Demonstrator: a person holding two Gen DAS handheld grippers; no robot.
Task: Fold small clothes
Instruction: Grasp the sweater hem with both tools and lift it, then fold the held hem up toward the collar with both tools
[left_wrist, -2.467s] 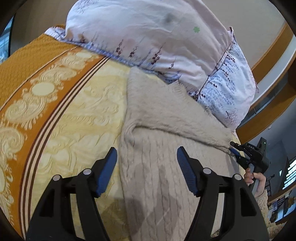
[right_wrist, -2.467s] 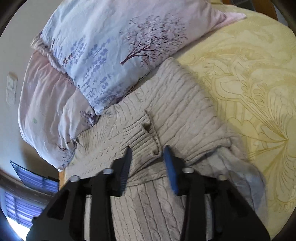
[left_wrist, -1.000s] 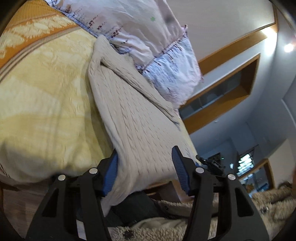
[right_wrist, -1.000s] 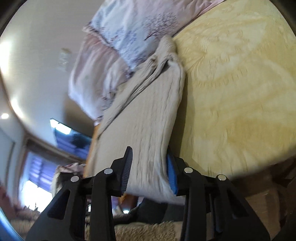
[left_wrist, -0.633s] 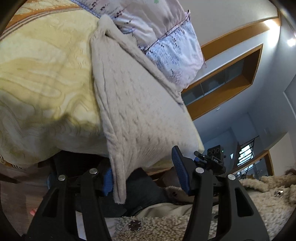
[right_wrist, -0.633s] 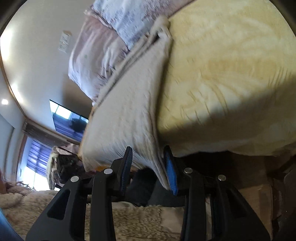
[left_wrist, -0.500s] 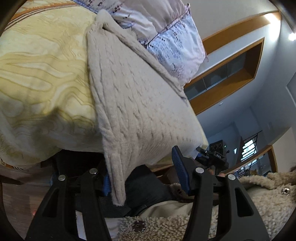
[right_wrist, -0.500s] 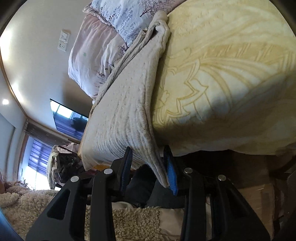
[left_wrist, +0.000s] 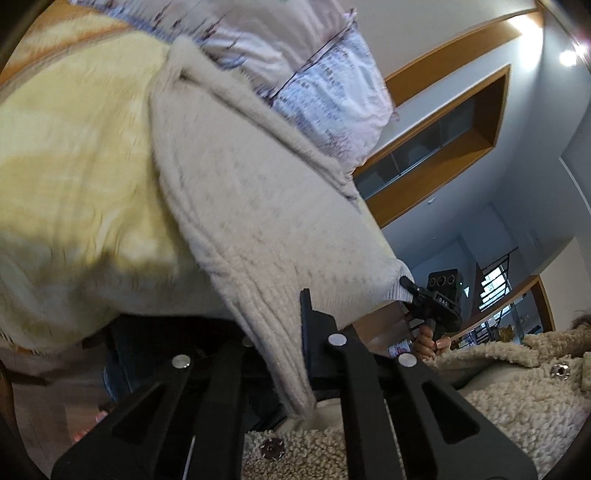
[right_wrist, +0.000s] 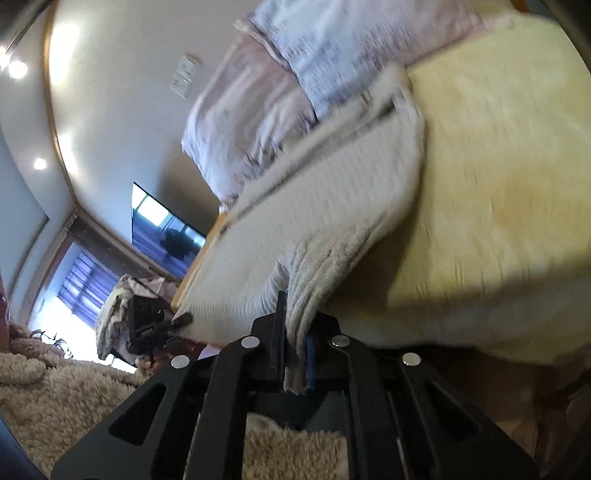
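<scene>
The left tool (left_wrist: 291, 354) sits at the bottom centre of the left wrist view, its fingers pressed together on a corner of the cream knitted sweater (left_wrist: 255, 206) — the ribbed hem hangs down between them. In the right wrist view the right tool (right_wrist: 293, 354) is likewise clamped on the sweater (right_wrist: 314, 221), a bunched edge of knit pinched between the black finger and the blue pad at the bottom centre of the frame.

From the left tool the sweater stretches up and to the left across the frame, lying over the edge of the bed, which is covered by a yellow patterned bedspread (left_wrist: 74, 166). At the right edge of the sweater, right of centre, the other tool (left_wrist: 436, 299) shows, gripping the far corner, with fingers of the hand wrapped round its handle.

At the top of the left view two pale floral pillows (left_wrist: 325, 81) lie just behind the sweater's far end — the knit touches them. In the right view the same pillows (right_wrist: 295, 74) fill the upper centre, and the bedspread (right_wrist: 498, 166) fills the right. A fleecy beige coat (left_wrist: 517, 387) fills the lower right of the left view.
</scene>
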